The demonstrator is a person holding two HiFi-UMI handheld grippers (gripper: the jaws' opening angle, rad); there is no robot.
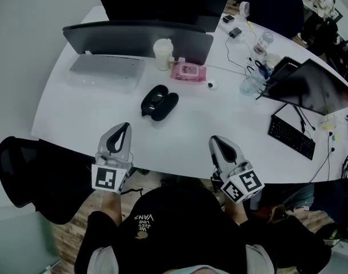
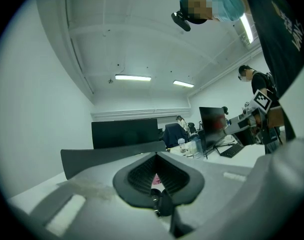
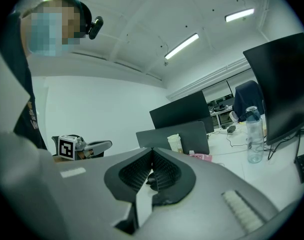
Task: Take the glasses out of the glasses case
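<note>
A black glasses case (image 1: 159, 102) lies on the white table (image 1: 76, 116), in the middle, lid open in two dark halves; the glasses inside cannot be made out. My left gripper (image 1: 126, 125) hovers at the table's front edge, short of the case and a little left of it, shut and empty. My right gripper (image 1: 213, 138) is at the front edge too, to the case's right, also shut with nothing held. In the left gripper view the jaws (image 2: 155, 154) meet at their tips. The right gripper view shows its jaws (image 3: 152, 149) closed likewise.
Behind the case stand a pale cup (image 1: 163, 53), a pink wipes pack (image 1: 188, 71), a grey laptop (image 1: 108, 70) and a dark screen (image 1: 136, 36). At the right are a clear bottle (image 1: 252, 84), a tilted monitor (image 1: 311, 87) and a keyboard (image 1: 292, 136). A black chair (image 1: 19, 164) sits at left.
</note>
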